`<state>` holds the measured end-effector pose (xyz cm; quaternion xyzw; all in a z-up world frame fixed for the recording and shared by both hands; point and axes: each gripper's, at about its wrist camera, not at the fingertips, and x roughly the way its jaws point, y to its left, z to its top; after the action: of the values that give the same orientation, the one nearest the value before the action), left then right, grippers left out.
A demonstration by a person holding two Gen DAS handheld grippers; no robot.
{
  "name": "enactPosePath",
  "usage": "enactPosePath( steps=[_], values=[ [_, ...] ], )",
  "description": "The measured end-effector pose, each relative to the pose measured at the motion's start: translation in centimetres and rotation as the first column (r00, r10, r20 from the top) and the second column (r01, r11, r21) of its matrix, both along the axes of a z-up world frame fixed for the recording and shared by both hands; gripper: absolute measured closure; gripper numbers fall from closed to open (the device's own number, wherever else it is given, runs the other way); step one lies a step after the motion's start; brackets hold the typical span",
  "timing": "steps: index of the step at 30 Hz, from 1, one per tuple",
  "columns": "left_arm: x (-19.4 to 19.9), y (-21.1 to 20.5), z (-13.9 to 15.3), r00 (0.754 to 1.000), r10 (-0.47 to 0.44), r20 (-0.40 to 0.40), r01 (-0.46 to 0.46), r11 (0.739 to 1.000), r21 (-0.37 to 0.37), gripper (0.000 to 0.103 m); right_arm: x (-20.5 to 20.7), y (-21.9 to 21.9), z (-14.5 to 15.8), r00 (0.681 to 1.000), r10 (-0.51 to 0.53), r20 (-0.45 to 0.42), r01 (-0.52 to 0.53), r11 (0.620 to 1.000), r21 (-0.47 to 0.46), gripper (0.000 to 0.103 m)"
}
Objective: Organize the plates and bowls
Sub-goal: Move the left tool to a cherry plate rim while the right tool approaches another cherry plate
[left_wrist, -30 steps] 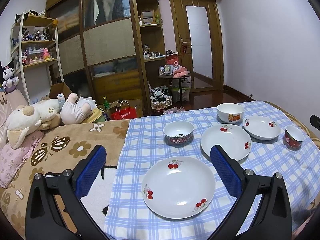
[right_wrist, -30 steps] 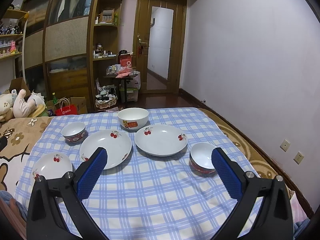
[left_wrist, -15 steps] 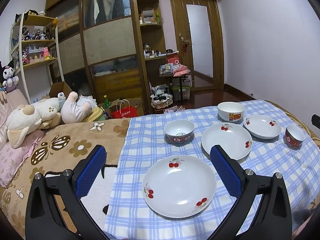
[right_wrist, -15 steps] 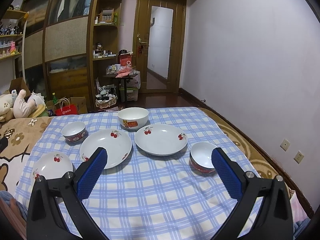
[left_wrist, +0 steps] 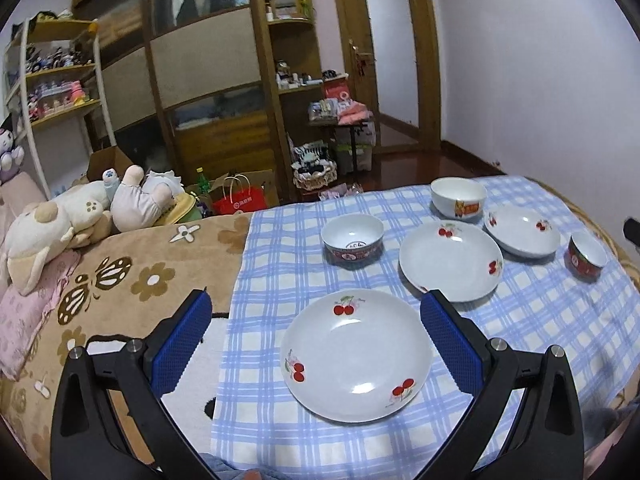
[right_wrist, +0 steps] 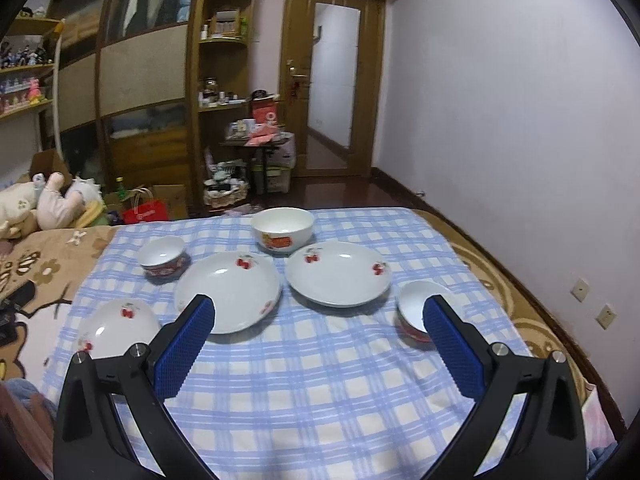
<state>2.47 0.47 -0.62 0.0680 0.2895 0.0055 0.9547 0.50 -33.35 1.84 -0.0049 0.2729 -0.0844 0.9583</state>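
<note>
Blue-and-white checked cloth [right_wrist: 304, 380] spread over a surface with a brown floral blanket [left_wrist: 132, 280] to its left; whether bed or table underneath cannot be told.

Left gripper [left_wrist: 316, 312] hovers above the near plate [left_wrist: 356, 354], jaws spread wide and empty, one blue pad either side of the plate in view. Right gripper [right_wrist: 318, 316] likewise wide apart and empty, above bare cloth.

Three white cherry-print plates lie apart in a rough diagonal: near plate at the left, middle plate [right_wrist: 228, 290] behind it, far plate [right_wrist: 338, 278] to the right. None stacked.

Three bowls, all upright: patterned-band bowl [right_wrist: 163, 257] at left rear, just beside the middle plate; large white bowl [right_wrist: 283, 229] at the rear, between the middle and far plates; red-banded bowl [right_wrist: 416, 312] at the right, partly hidden by the right gripper's pad.

Plush toys [left_wrist: 80, 216] piled beyond the blanket.
</note>
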Motion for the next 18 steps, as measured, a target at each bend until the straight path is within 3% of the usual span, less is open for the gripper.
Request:
enactPosePath(
  steps=[7, 18],
  values=[
    [1.4, -1.1, -0.7, 0.997, 0.006, -0.071, 0.004, 0.989, 0.145, 0.001, 1.4, 1.9, 0.4, 0.997, 0.070, -0.034, -0.068, 0.996, 0.061, 0.000],
    [6.0, 2.0, -2.8, 0.962, 0.056, -0.265, -0.038, 0.997, 0.073, 0.001, 4.7, 5.2, 0.0, 0.984, 0.154, -0.089, -0.142, 0.981, 0.129, 0.000]
  ],
)
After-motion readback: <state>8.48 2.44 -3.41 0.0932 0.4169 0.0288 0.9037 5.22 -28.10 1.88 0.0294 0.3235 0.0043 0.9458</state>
